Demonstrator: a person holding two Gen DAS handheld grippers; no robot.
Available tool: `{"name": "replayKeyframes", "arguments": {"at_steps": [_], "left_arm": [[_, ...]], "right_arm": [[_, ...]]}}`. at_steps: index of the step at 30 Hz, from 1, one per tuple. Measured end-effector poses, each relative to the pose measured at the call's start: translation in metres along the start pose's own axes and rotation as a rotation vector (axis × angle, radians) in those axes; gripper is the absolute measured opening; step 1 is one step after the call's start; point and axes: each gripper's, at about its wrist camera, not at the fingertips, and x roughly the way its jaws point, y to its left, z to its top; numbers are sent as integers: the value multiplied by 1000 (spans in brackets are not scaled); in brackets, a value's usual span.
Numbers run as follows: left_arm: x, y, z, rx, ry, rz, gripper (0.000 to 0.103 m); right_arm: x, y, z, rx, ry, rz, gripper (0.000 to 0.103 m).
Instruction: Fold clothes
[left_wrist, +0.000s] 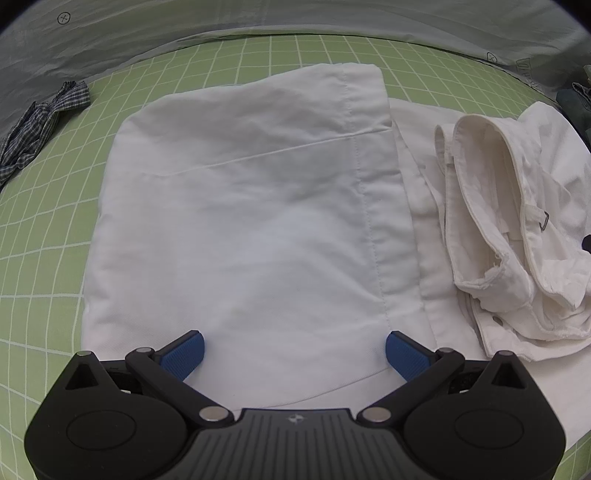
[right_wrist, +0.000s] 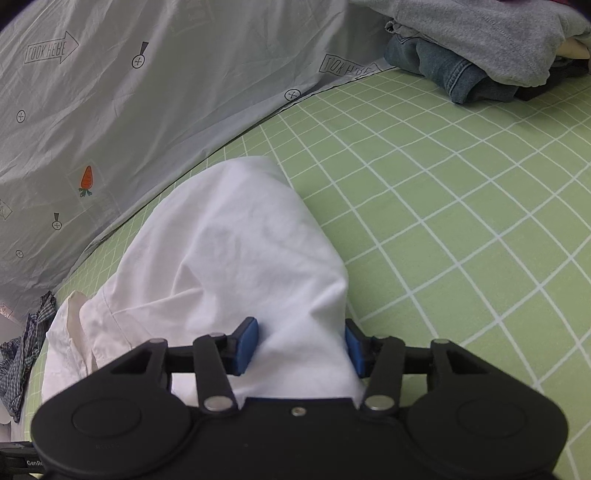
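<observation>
**Operator:** Holding a bunched part of the white garment (right_wrist: 236, 258) in my right gripper (right_wrist: 301, 343). The blue pads (right_wrist: 248, 345) sit narrow against either side of a raised hump of cloth, so I read that as a grip, though the fisheye edge hides exactly how much fabric is pinched.

**Spotter:** And your left?

**Operator:** My left gripper (left_wrist: 295, 354) hovers with its jaws spread wide over the near edge of the folded panel (left_wrist: 251, 221), holding nothing. The white garment lies flat in the middle of the green gridded sheet (left_wrist: 44, 229), with its crumpled waistband end (left_wrist: 509, 236) heaped just beside the panel on the right.

**Spotter:** How would you carry the fold?

**Operator:** I'd lift the hump just enough to clear the sheet, then draw it across in one smooth arc so the layers underneath don't drag. The left could press down on the flat panel as an anchor. I'd lay the edge down square to the seam (left_wrist: 369, 221) and let go only once it rests.

**Spotter:** Anything in the way?

**Operator:** A plaid cloth (left_wrist: 33, 136) lies well apart at the far left, and a stack of other clothes (right_wrist: 480, 55) sits in the far corner.
</observation>
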Motion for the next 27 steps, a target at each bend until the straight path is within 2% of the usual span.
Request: {"name": "replayKeyframes", "arguments": {"at_steps": [1, 2, 5, 12, 19, 27], "left_arm": [[0, 0, 0, -1, 0, 0, 103], [0, 0, 0, -3, 0, 0, 103], [0, -1, 0, -4, -2, 0, 103], [0, 0, 0, 3, -4, 5, 103], [-8, 4, -4, 20, -2, 42, 103], [-36, 44, -16, -45, -64, 30, 103]], "right_arm": [[-2, 1, 0, -6, -3, 16, 27], [-4, 3, 1, -16, -7, 26, 22], [-12, 14, 3, -64, -20, 26, 16], [-39, 47, 7, -136, -68, 84, 13], [-74, 99, 2, -268, -126, 174, 12], [-89, 155, -17, -325, -126, 270, 12]]}}
